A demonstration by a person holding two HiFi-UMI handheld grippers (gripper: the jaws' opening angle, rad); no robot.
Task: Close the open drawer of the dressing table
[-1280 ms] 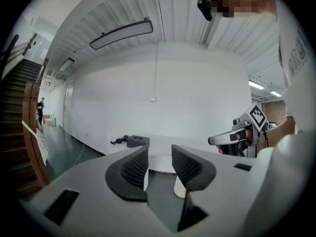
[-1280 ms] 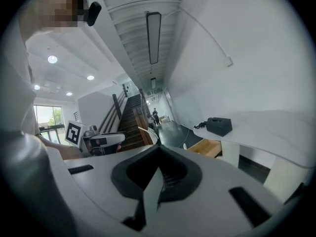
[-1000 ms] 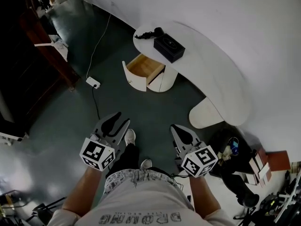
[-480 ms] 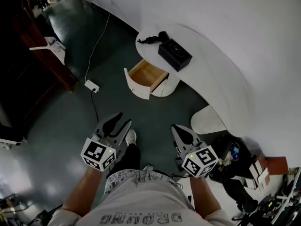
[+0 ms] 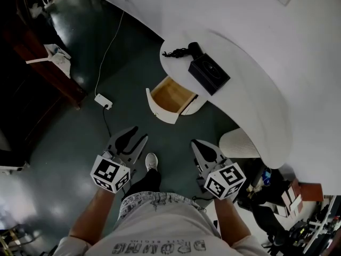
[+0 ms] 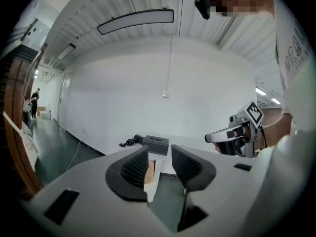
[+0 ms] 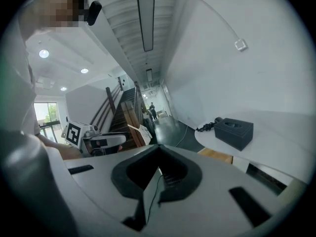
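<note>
The white curved dressing table [image 5: 256, 97] stands ahead of me against the wall. Its drawer [image 5: 171, 96] is pulled out, showing a wooden inside and a white rounded front [image 5: 160, 112]. On the tabletop rest a black box [image 5: 209, 73] and a black corded device [image 5: 184, 50]. My left gripper [image 5: 137, 134] is held low, well short of the drawer, open and empty. In the left gripper view the drawer [image 6: 149, 170] shows through the gap of the left gripper [image 6: 159, 154]. My right gripper [image 5: 197, 144] is shut and empty, its tips meeting in the right gripper view [image 7: 158, 149].
A white power strip [image 5: 103, 101] with its cable lies on the dark floor left of the drawer. A white ribbed stool [image 5: 240, 142] sits under the table's right part. Dark wooden stairs [image 5: 48, 73] rise at left. Bags and clutter [image 5: 269, 193] fill the lower right.
The table and open drawer have come nearer and shifted right in view as the person steps forward. Both grippers keep their pose and jaw state.
</note>
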